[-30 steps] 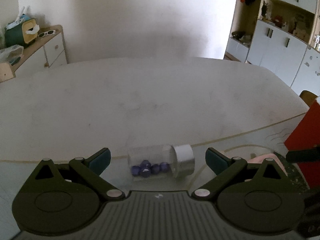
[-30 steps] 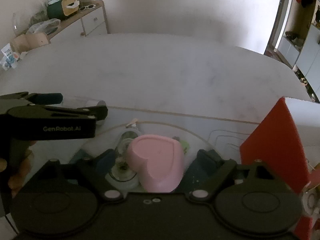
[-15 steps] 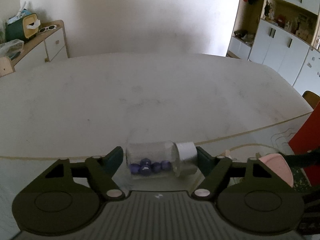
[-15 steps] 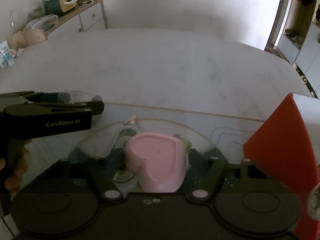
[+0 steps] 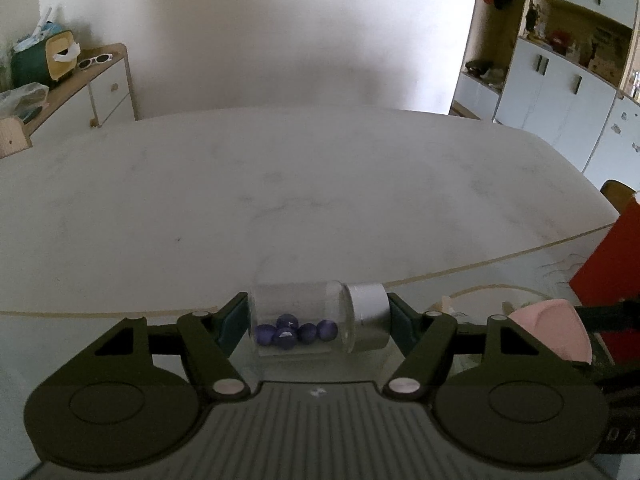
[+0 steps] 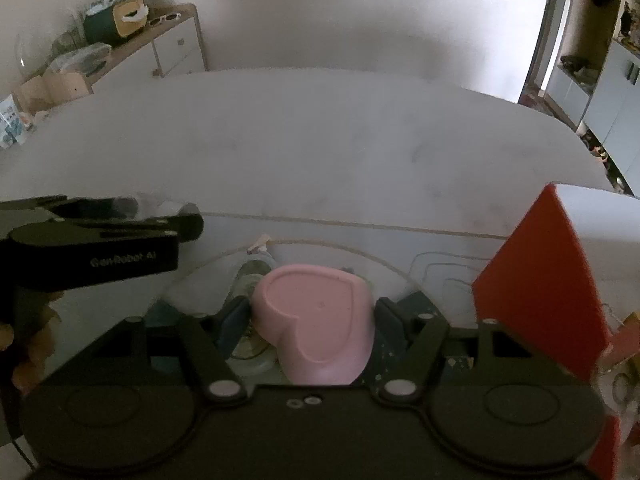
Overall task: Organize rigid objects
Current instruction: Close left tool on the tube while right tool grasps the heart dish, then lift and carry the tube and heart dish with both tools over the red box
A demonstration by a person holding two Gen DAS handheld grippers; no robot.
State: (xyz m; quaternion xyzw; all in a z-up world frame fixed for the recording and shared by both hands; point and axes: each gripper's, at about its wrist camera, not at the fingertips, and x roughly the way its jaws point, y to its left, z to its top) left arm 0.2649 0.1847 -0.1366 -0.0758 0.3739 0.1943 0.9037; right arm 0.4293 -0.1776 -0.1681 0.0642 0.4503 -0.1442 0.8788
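A clear jar (image 5: 296, 320) with a silver lid (image 5: 370, 318) and several purple beads (image 5: 296, 334) inside lies on its side. My left gripper (image 5: 318, 320) is shut on it, one finger on the base, one on the lid. It also shows from the side in the right wrist view (image 6: 116, 236). My right gripper (image 6: 310, 316) is shut on a pink heart-shaped box (image 6: 316, 312), which also shows in the left wrist view (image 5: 550, 334). Both are held just above the white table (image 5: 300, 184).
A red box (image 6: 540, 288) stands at the right, close to my right gripper. A round glass item (image 6: 250, 350) lies under the pink box. A sideboard (image 5: 100, 92) with clutter stands at the far left; white cupboards (image 5: 560, 92) at the far right.
My left gripper's fingers closed from wide open onto the jar's ends. My right gripper's fingers closed onto the pink heart box. Both views rose slightly.
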